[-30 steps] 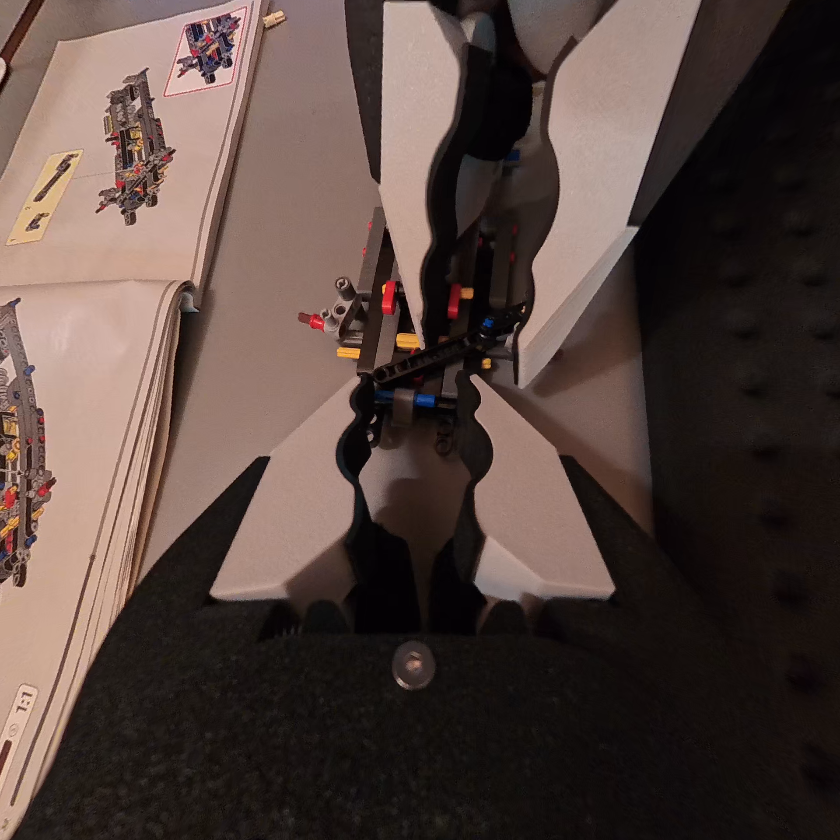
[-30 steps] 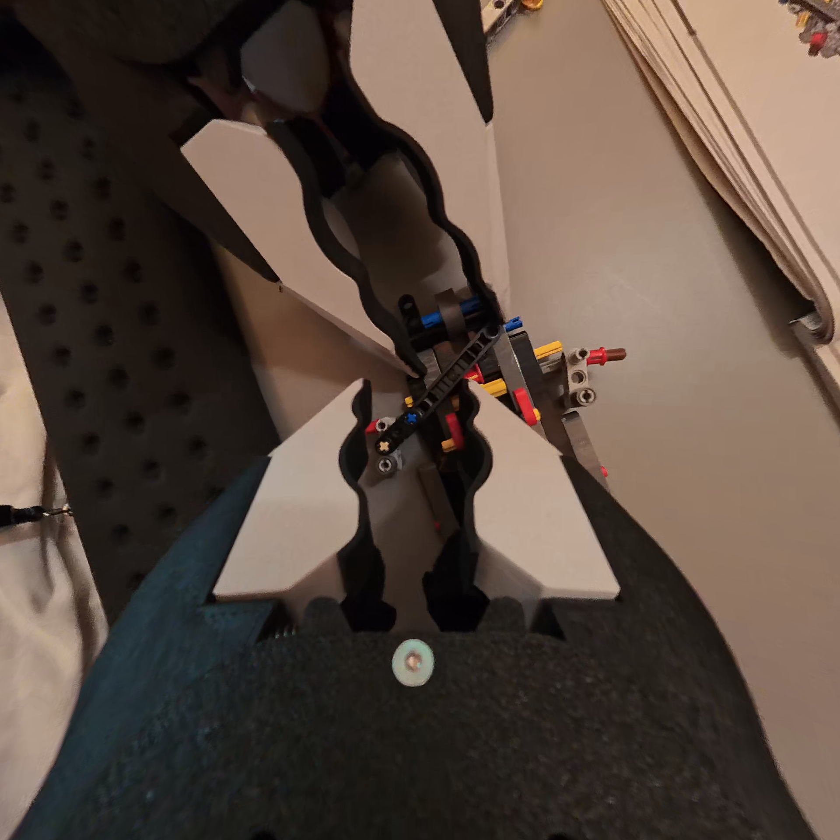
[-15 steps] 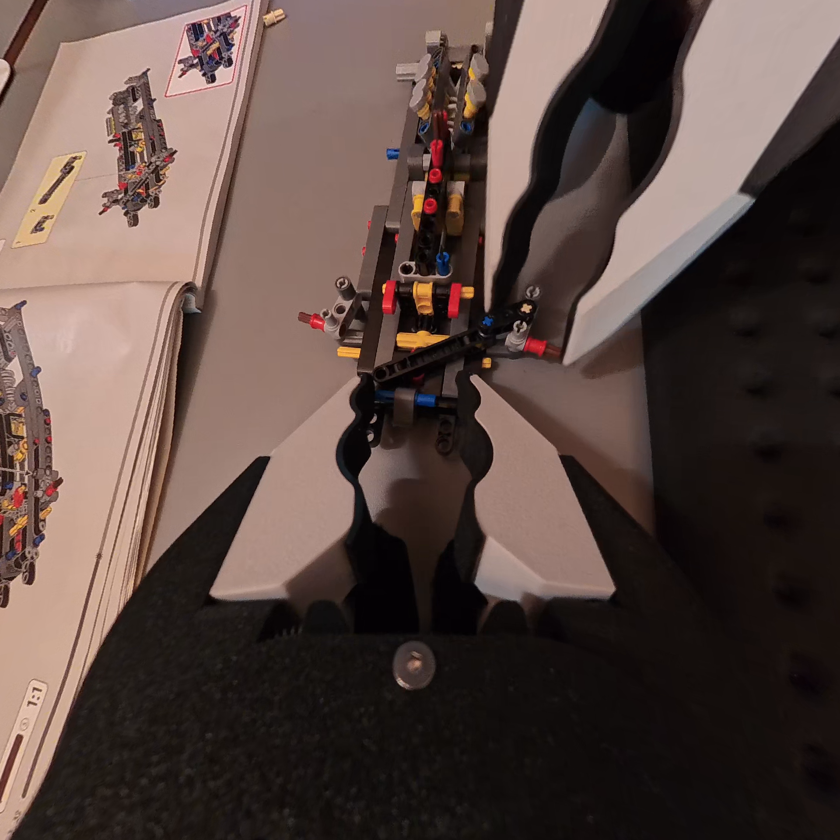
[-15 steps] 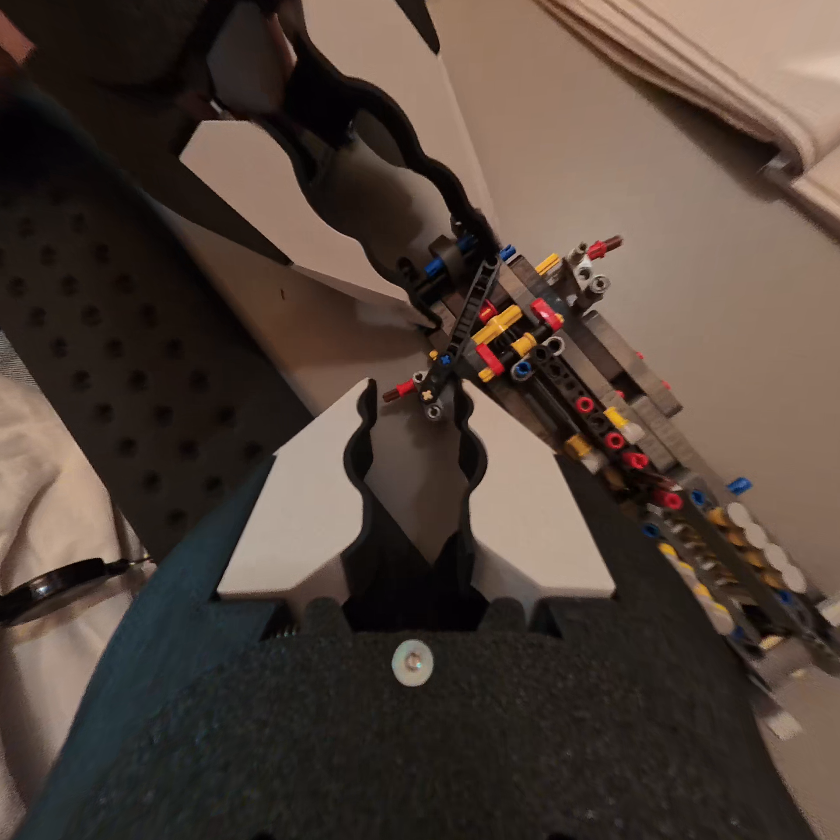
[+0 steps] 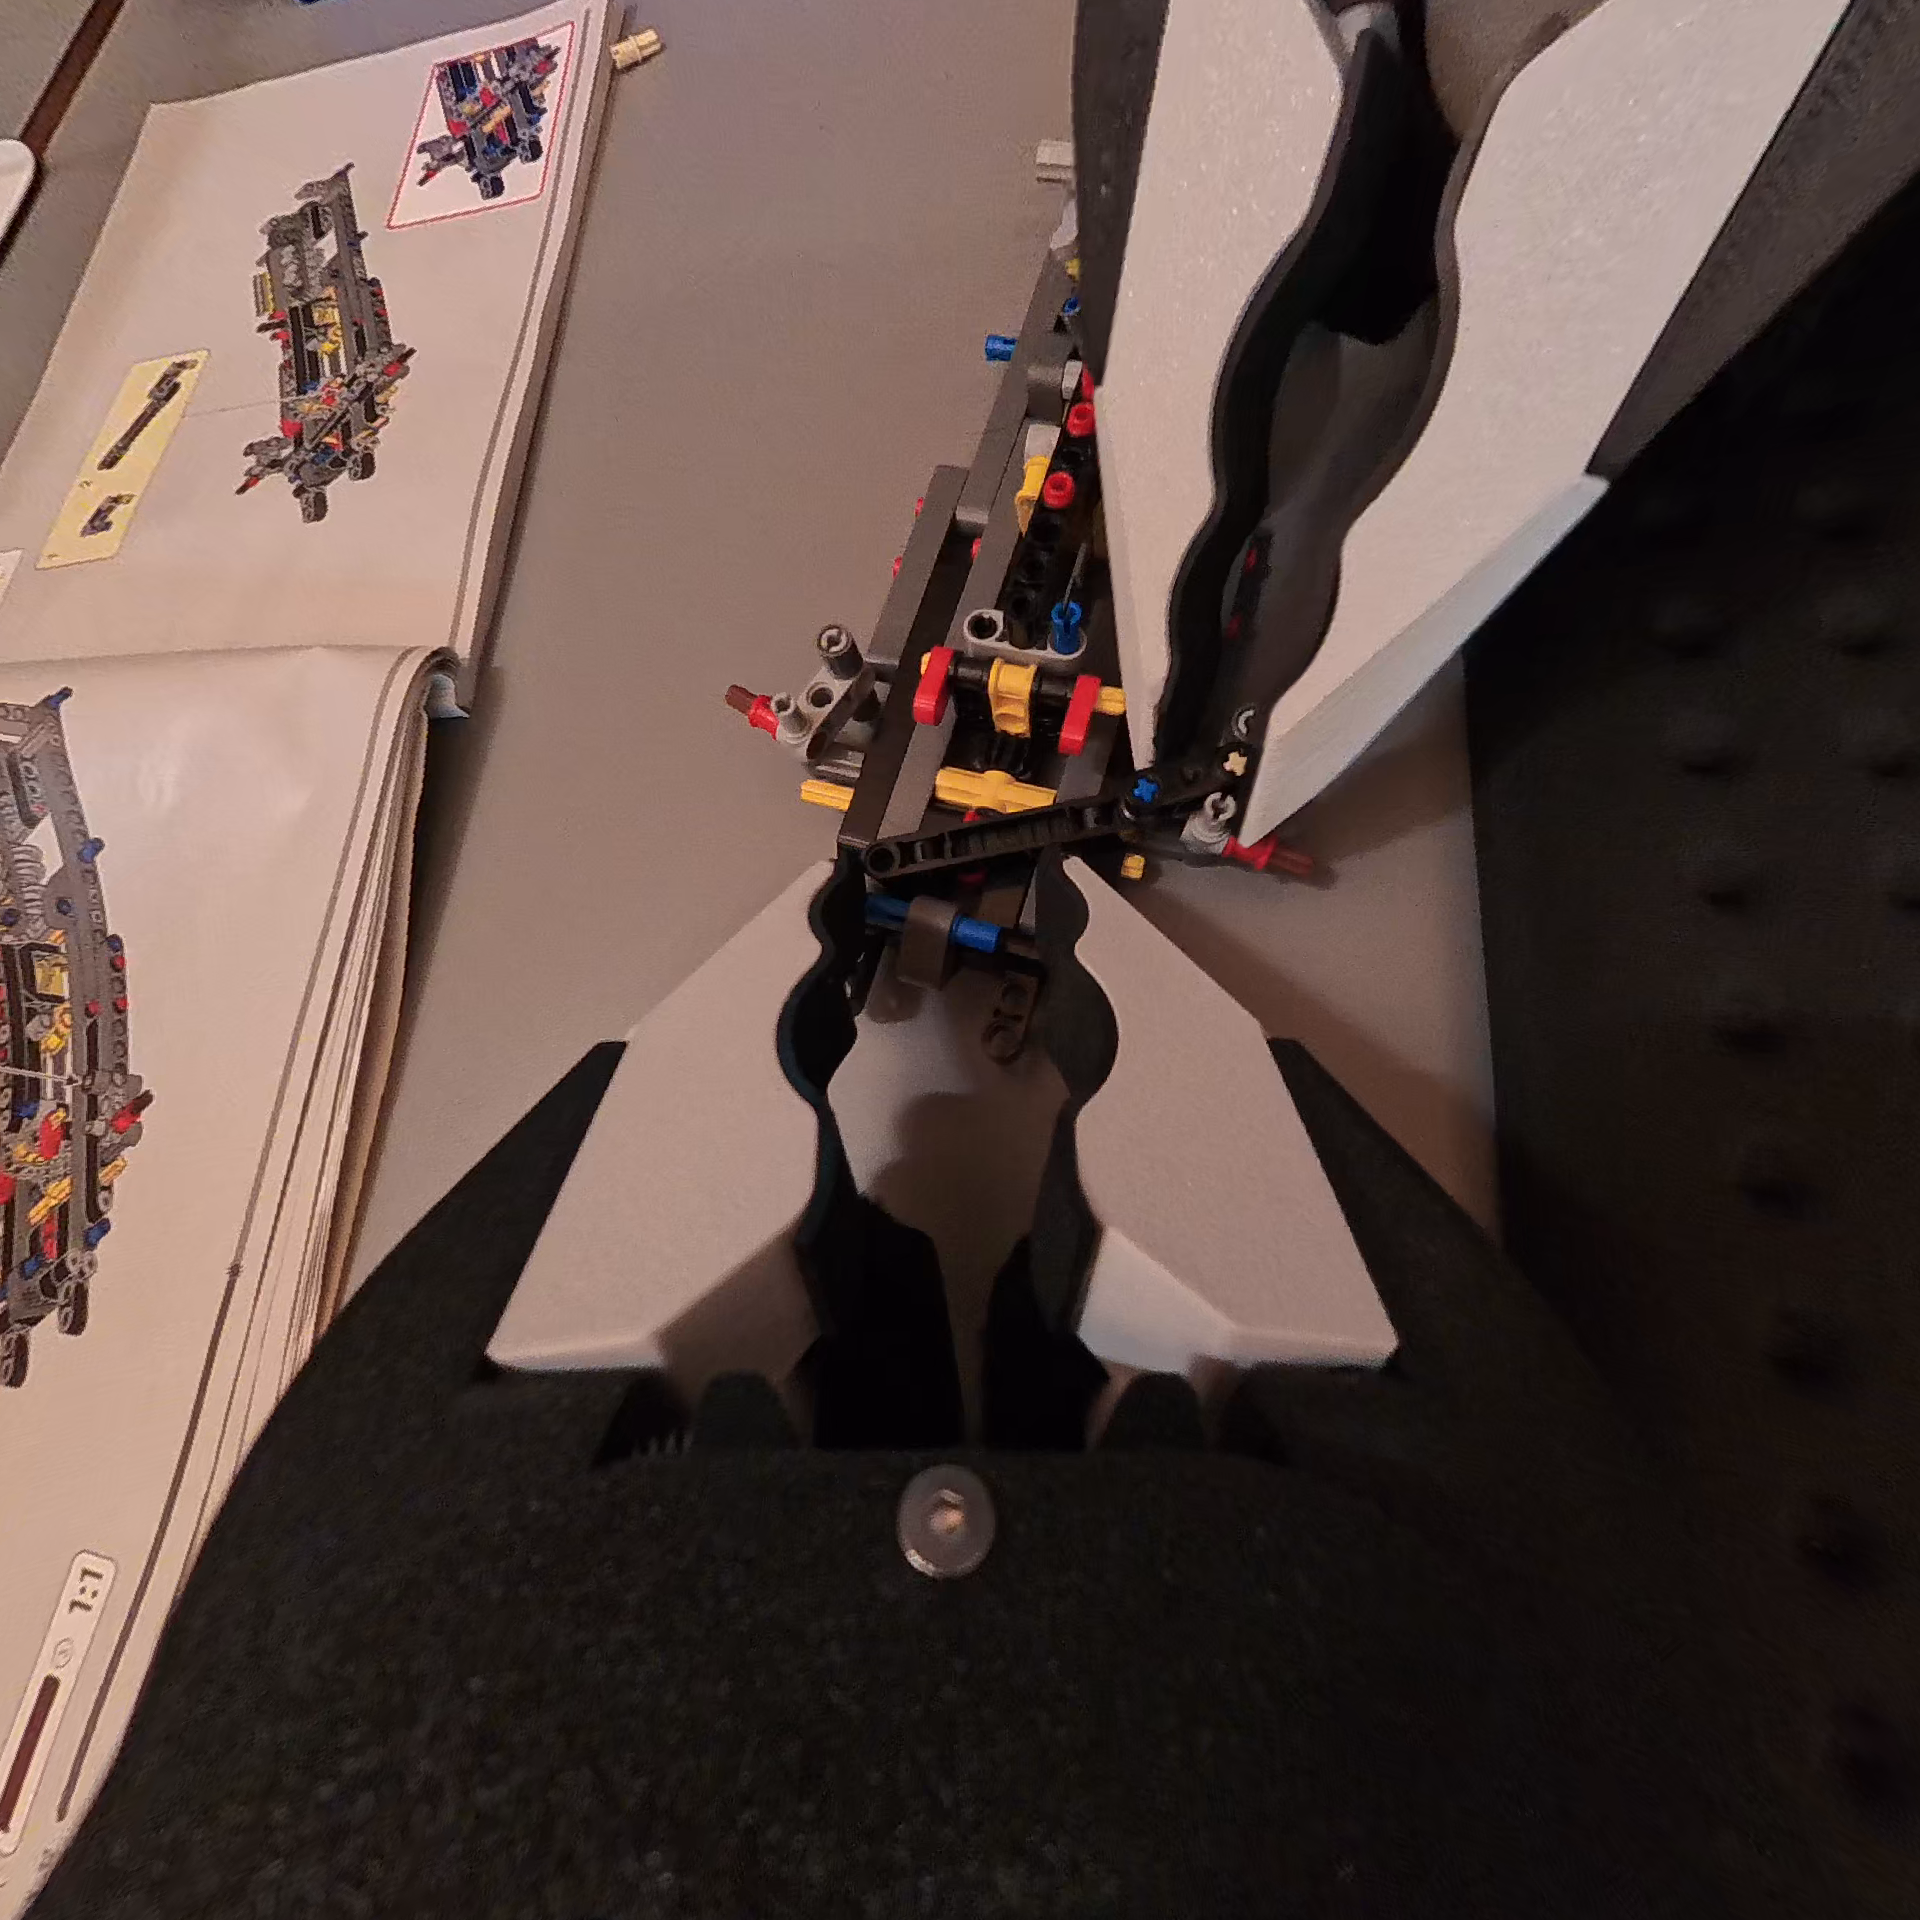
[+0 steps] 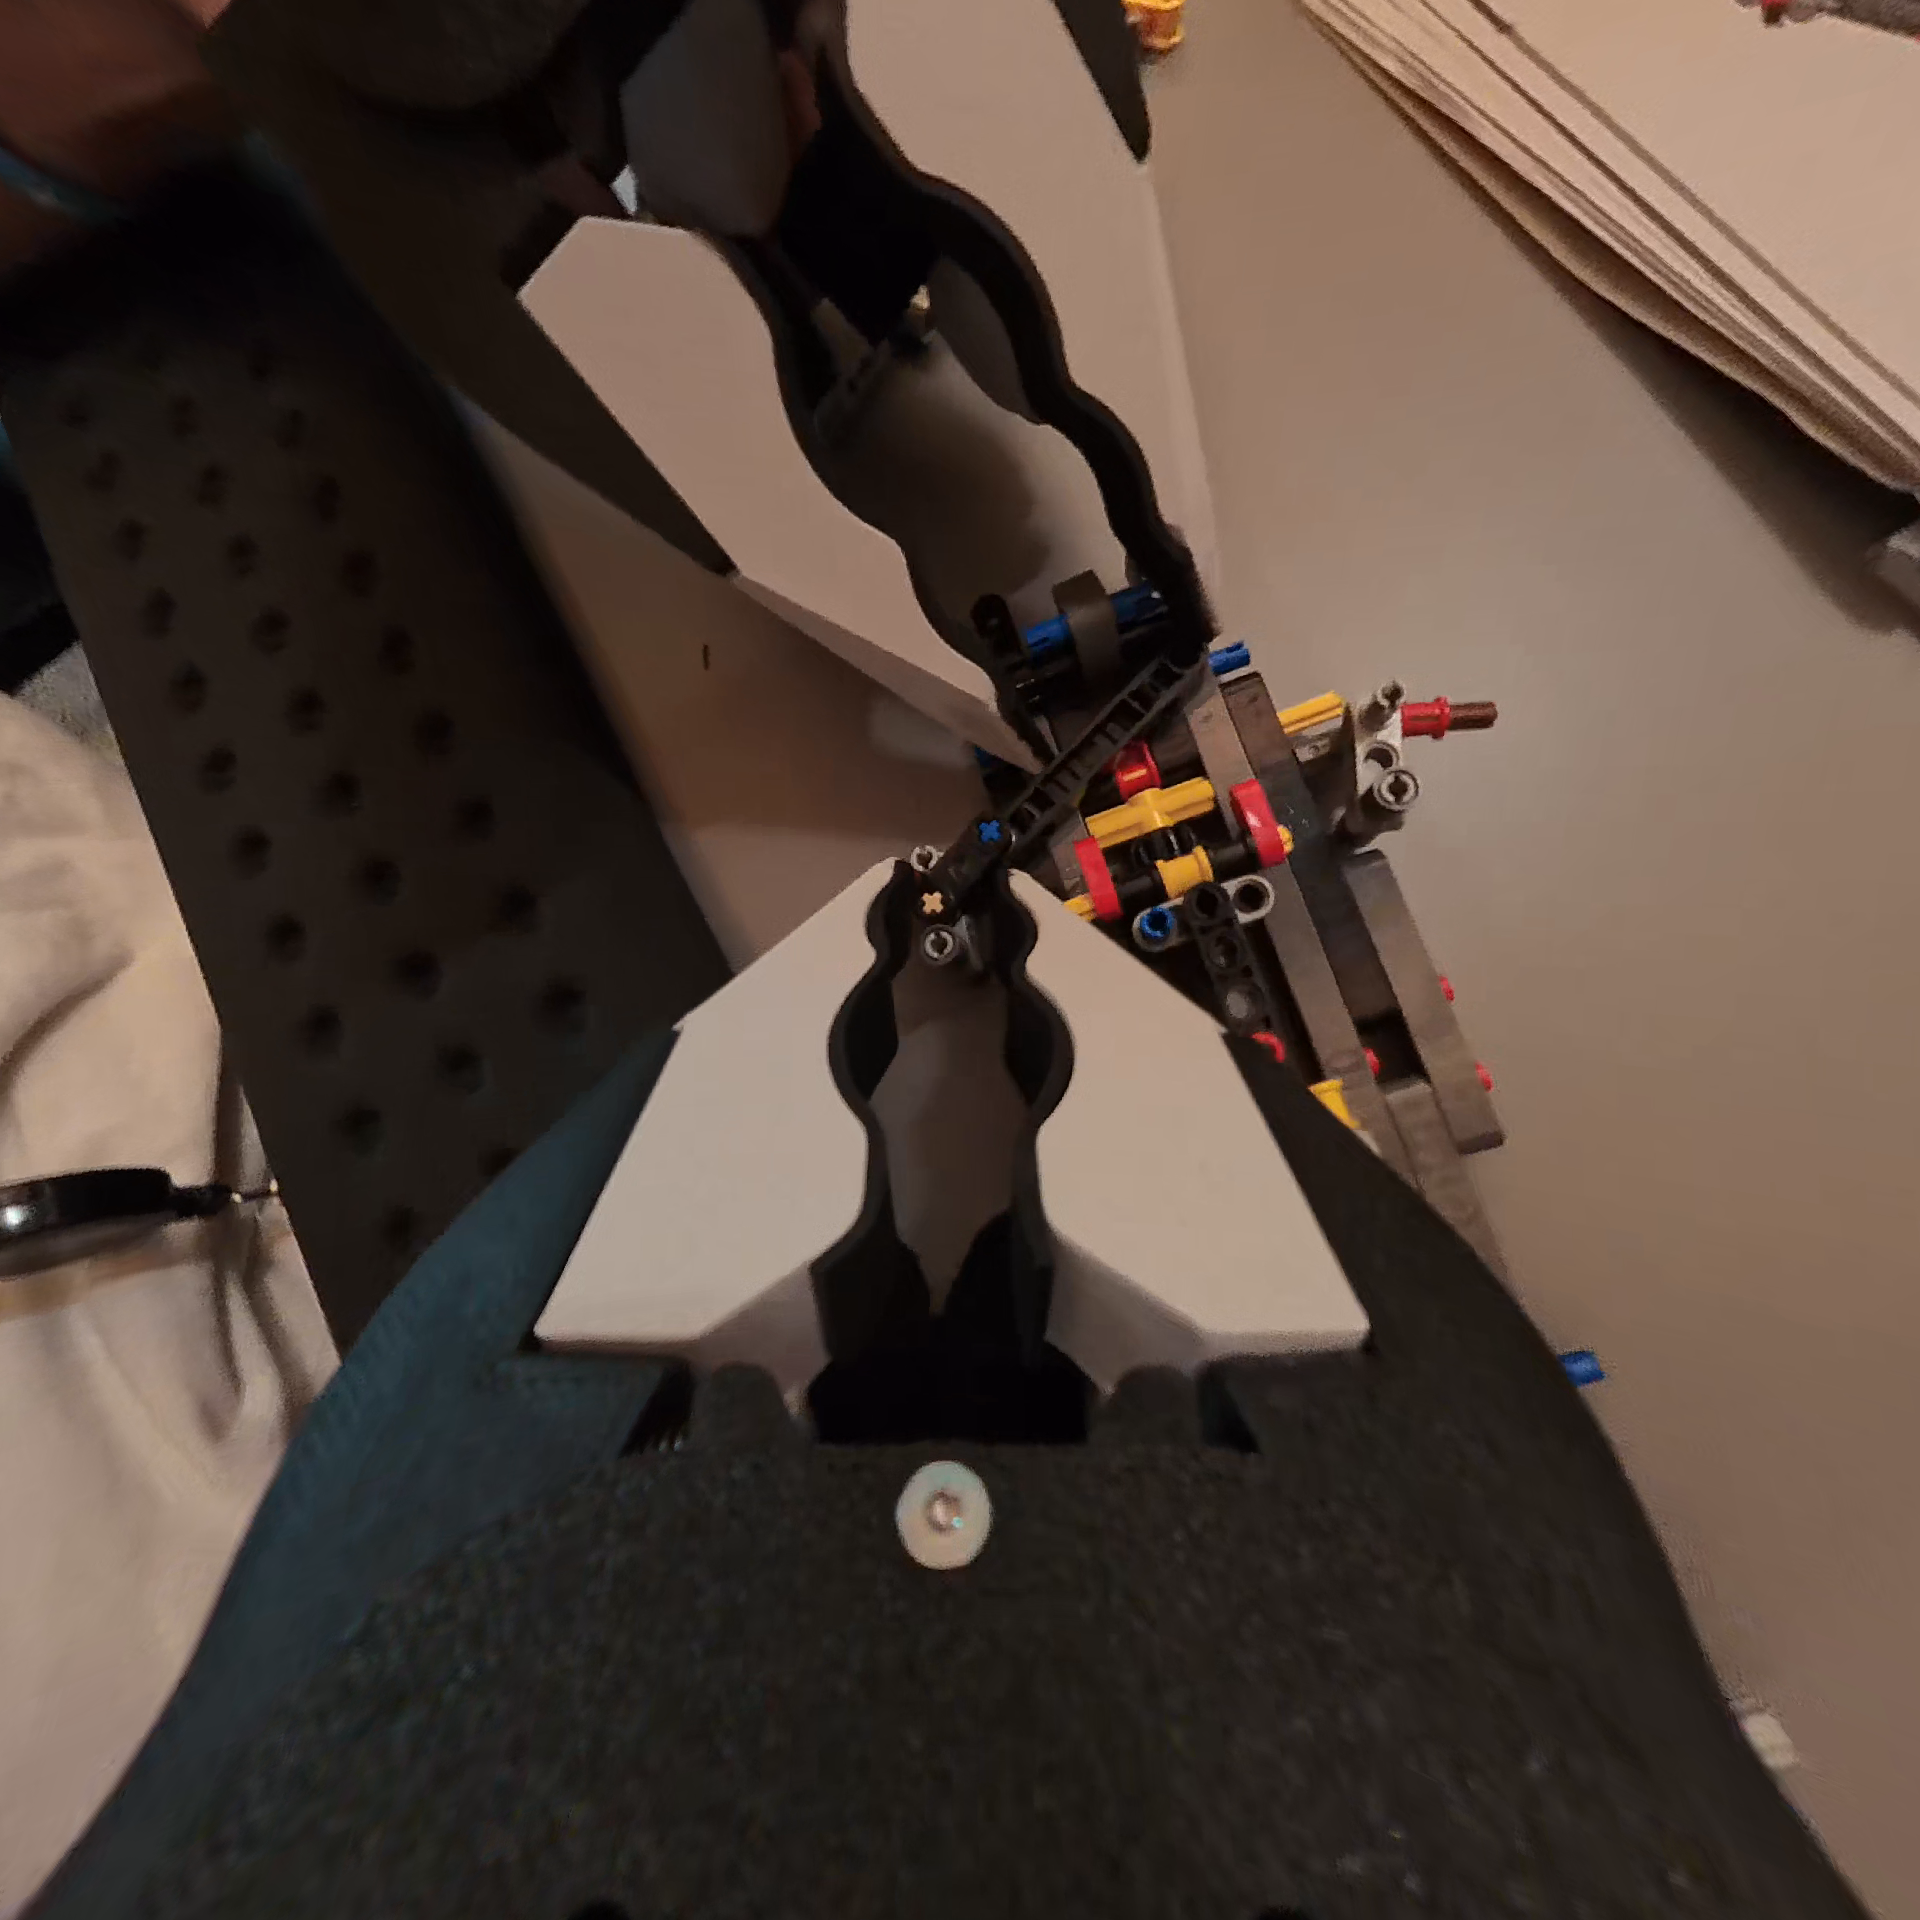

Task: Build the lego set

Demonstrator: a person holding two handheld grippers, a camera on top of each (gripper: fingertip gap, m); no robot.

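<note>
The lego model [image 5: 997, 665] is lying on the grey counter [image 5: 727, 436], a long frame of dark grey beams studded with red, yellow and blue pins. A thin black beam [image 5: 997, 831] is crossing its near end at a slant.

The left claw [image 5: 940, 925] is clamping the end of the model, its wavy black pads closing on a brown bush threaded on a blue axle [image 6: 1081, 623]. The right claw [image 6: 956, 914] is pinching the outer end of the black beam, where a small grey connector [image 6: 940, 940] is sitting between its fingertips; how firmly it is pressing is hard to make out.

Much of the model is lying hidden: in the left wrist view the right claw's pale finger is covering its right flank and far end, and in the right wrist view the claw's dark body is cutting off its length.

An open instruction booklet [image 5: 312, 343] of matte paper is lying toward the counter's left edge, its pages running out of frame. A tan pin [image 5: 636, 47] is resting just beyond the booklet's far corner. A black perforated panel [image 6: 312, 727] is bordering the counter on the other side, with pale cloth [image 6: 104, 1039] beyond it. A loose blue pin [image 6: 1579, 1366] is lying beside the right claw's body, and a yellow piece [image 6: 1158, 16], cut by the frame, is sitting at the far edge.
</note>
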